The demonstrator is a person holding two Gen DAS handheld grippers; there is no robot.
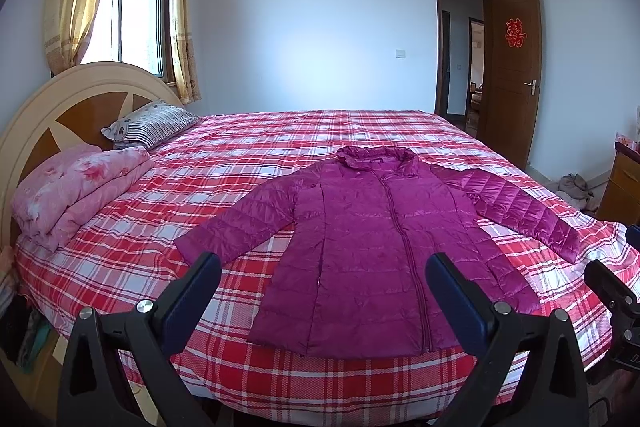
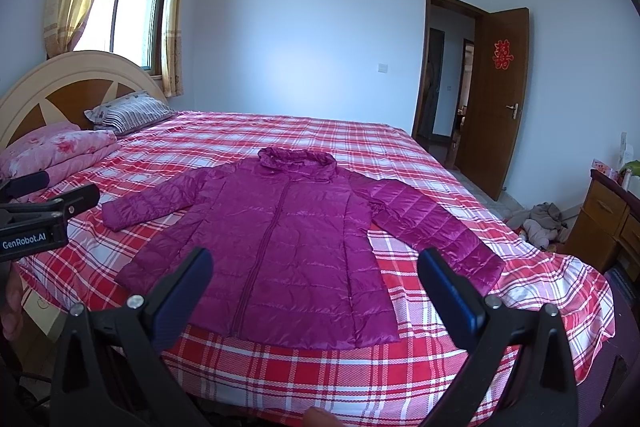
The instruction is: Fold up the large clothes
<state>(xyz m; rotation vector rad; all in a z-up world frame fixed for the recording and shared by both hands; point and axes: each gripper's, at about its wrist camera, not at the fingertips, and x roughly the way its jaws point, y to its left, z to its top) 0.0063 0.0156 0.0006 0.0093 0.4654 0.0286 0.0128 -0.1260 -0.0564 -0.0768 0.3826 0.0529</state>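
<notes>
Jacket: a magenta quilted down jacket [image 1: 372, 247] lies flat and face up on the bed, zipped, collar at the far end and hem towards the near edge. It looks laid out this way so both sides can be folded in.
Sleeves: the left sleeve [image 1: 236, 227] angles out to the near left; the right sleeve [image 1: 520, 207] stretches towards the bed's right edge, its cuff close to the drop.
Bed: a red, white and pink plaid sheet [image 1: 132, 259] covers it, with bare fabric all round the jacket.
Left gripper: the left gripper [image 1: 322, 281] hangs above the near edge with its fingers spread wide, holding nothing and apart from the jacket.
Right gripper: the right gripper [image 2: 314, 277] sits likewise, wide open and empty, over the hem's right part.
Room to move: broad free sheet lies far of the collar and left of the jacket; the hem lies just short of the near edge.
Obstacles: a folded pink floral quilt [image 1: 76, 187] and striped pillow [image 1: 150, 123] sit far left by the headboard, well apart from the jacket.
Floor: a heap on the floor at far right [image 2: 540, 223] is probably clothing, too small to tell.
Stage: folding seems not yet begun.
</notes>
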